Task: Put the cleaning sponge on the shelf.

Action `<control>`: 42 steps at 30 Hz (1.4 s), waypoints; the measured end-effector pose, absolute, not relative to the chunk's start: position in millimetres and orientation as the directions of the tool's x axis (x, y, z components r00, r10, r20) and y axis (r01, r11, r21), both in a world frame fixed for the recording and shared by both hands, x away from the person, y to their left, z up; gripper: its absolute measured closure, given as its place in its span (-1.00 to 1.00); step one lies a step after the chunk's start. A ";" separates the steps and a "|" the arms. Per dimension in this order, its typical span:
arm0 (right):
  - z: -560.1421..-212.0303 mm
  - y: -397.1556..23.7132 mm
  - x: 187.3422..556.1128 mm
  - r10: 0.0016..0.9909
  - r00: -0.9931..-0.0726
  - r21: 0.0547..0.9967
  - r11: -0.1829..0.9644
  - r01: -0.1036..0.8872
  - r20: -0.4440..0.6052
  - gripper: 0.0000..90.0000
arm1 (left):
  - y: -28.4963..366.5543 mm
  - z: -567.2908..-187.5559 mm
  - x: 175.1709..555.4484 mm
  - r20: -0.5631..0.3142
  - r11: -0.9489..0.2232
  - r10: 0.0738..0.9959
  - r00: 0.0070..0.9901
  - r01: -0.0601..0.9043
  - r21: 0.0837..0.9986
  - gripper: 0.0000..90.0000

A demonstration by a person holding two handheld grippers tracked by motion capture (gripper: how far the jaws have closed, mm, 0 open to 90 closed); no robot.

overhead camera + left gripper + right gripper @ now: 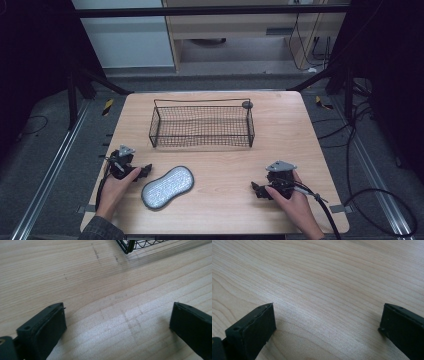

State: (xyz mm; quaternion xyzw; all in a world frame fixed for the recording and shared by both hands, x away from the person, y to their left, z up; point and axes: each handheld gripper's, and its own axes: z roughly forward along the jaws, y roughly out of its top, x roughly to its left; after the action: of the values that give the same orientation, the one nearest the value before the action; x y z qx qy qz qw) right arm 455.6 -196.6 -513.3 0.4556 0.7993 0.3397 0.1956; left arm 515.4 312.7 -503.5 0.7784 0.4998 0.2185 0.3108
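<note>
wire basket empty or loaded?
Empty: the black wire mesh basket shows bare mesh floor with wood beneath. The grey oval pad lies outside on the table.

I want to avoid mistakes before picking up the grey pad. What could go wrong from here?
The pad lies flat on the table, so the open left gripper may slide over it rather than catch it. The basket has high wire walls; a low carry could snag on its rim.

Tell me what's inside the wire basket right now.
The wire basket looks empty: only its mesh floor and the wooden table show through. The grey pad lies outside it, beside the left gripper.
</note>
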 end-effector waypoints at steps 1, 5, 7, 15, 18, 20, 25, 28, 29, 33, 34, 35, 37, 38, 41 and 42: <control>-513.3 -196.7 455.6 0.861 -0.509 0.721 0.355 0.595 -0.004 -0.99 | 312.0 -501.3 514.6 0.028 -0.309 0.910 0.413 0.633 0.710 -0.91; -513.3 -196.5 455.1 0.861 -0.508 0.721 0.355 0.595 -0.004 -0.99 | 309.8 -483.8 505.8 0.028 -0.300 0.901 0.434 0.575 0.761 -0.93; -513.2 -196.4 454.0 0.861 -0.508 0.721 0.352 0.596 0.000 -0.99 | 308.7 -475.3 499.0 0.030 -0.311 0.887 0.461 0.548 0.777 -0.90; -513.2 -198.2 450.2 0.856 -0.517 0.721 0.361 0.591 -0.005 -0.99 | 309.4 -451.3 490.4 0.028 -0.323 0.875 0.484 0.538 0.779 -0.87; -513.2 -198.6 449.0 0.856 -0.517 0.722 0.361 0.591 -0.005 -0.99 | 308.6 -440.3 489.0 0.018 -0.326 0.863 0.506 0.529 0.783 -0.88; -513.1 -199.1 447.5 0.856 -0.517 0.720 0.359 0.594 -0.001 -0.99 | 304.8 -434.4 486.3 0.038 -0.363 0.844 0.535 0.518 0.774 -0.91; -513.1 -199.2 447.4 0.856 -0.517 0.720 0.359 0.593 -0.001 -0.99 | 295.8 -431.4 482.5 0.052 -0.436 0.798 0.600 0.515 0.738 -0.93; -512.6 -198.9 447.1 0.857 -0.515 0.718 0.353 0.599 0.008 -0.99 | 291.0 -430.6 481.5 0.072 -0.471 0.785 0.616 0.517 0.715 -0.93; -512.7 -198.9 447.0 0.857 -0.515 0.719 0.353 0.599 0.008 -0.99 | 288.7 -429.6 480.7 0.079 -0.489 0.774 0.628 0.514 0.704 -0.92; -512.7 -198.9 447.0 0.858 -0.514 0.719 0.353 0.599 0.008 -0.99 | 281.9 -427.1 478.8 0.086 -0.536 0.745 0.661 0.518 0.667 -0.92; -512.7 -198.9 447.0 0.858 -0.514 0.719 0.353 0.599 0.008 -0.99 | 281.9 -427.1 478.8 0.086 -0.536 0.745 0.661 0.518 0.667 -0.92; -512.7 -198.9 447.0 0.858 -0.514 0.719 0.352 0.599 0.008 -0.99 | 279.1 -426.9 478.7 0.090 -0.545 0.741 0.666 0.517 0.660 -0.92; -512.7 -198.9 446.9 0.858 -0.514 0.719 0.352 0.599 0.008 -0.99 | 277.5 -427.0 479.2 0.092 -0.553 0.737 0.669 0.519 0.652 -0.92; -512.7 -198.8 447.0 0.858 -0.513 0.719 0.352 0.600 0.008 -0.99 | 273.9 -426.7 479.7 0.099 -0.560 0.737 0.668 0.523 0.642 -0.93; -513.3 -199.2 447.6 0.856 -0.516 0.721 0.362 0.591 -0.007 -0.99 | 268.8 -427.6 480.9 0.084 -0.553 0.740 0.667 0.533 0.640 -0.93; -513.2 -199.2 447.7 0.856 -0.517 0.720 0.363 0.592 -0.007 -0.99 | 267.2 -428.2 481.9 0.081 -0.556 0.740 0.667 0.540 0.632 -0.93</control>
State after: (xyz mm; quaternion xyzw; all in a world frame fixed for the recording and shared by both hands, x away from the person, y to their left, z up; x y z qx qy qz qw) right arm 447.7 -199.2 -513.2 0.4511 0.8022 0.3389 0.1952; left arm 481.9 267.2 -428.2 0.8651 0.3699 0.1719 0.2920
